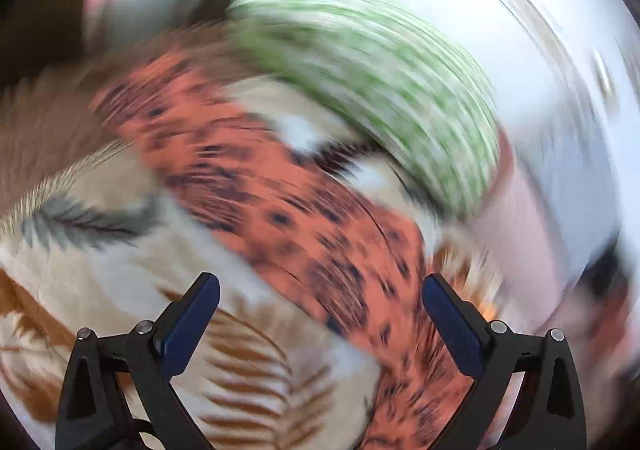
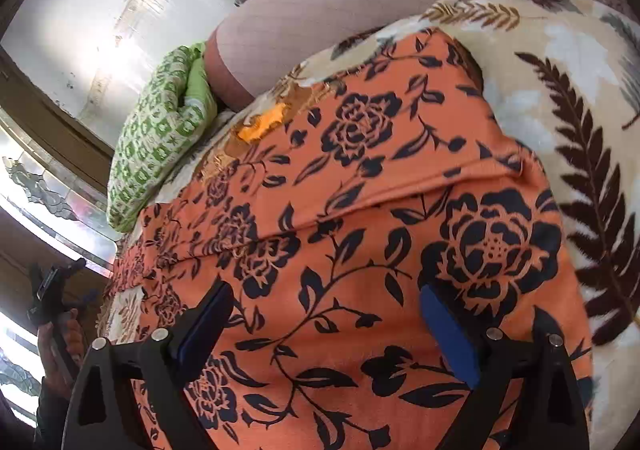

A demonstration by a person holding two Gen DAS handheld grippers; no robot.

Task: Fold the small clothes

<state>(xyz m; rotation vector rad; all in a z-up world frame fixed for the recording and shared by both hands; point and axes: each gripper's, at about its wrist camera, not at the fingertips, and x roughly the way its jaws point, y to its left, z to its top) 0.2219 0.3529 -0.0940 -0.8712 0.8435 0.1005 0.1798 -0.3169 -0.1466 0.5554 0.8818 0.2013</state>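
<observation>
An orange garment with a dark blue rose print [image 2: 360, 210] lies spread on a cream blanket with a fern pattern [image 2: 580, 138]. A fold line crosses it about midway. My right gripper [image 2: 326, 304] is open, just above the near part of the garment, holding nothing. The left wrist view is heavily motion-blurred; the garment [image 1: 288, 202] shows there as an orange band across the blanket [image 1: 120, 270]. My left gripper [image 1: 320, 292] is open and empty above the blanket at the garment's edge. It also shows far left in the right wrist view [image 2: 56, 282], held in a hand.
A green patterned pillow [image 2: 160, 146] lies at the garment's far left end, blurred in the left wrist view [image 1: 380, 102]. A pink headboard or cushion [image 2: 328, 18] and a white wall [image 2: 80, 18] stand behind. A window [image 2: 36, 186] is at the left.
</observation>
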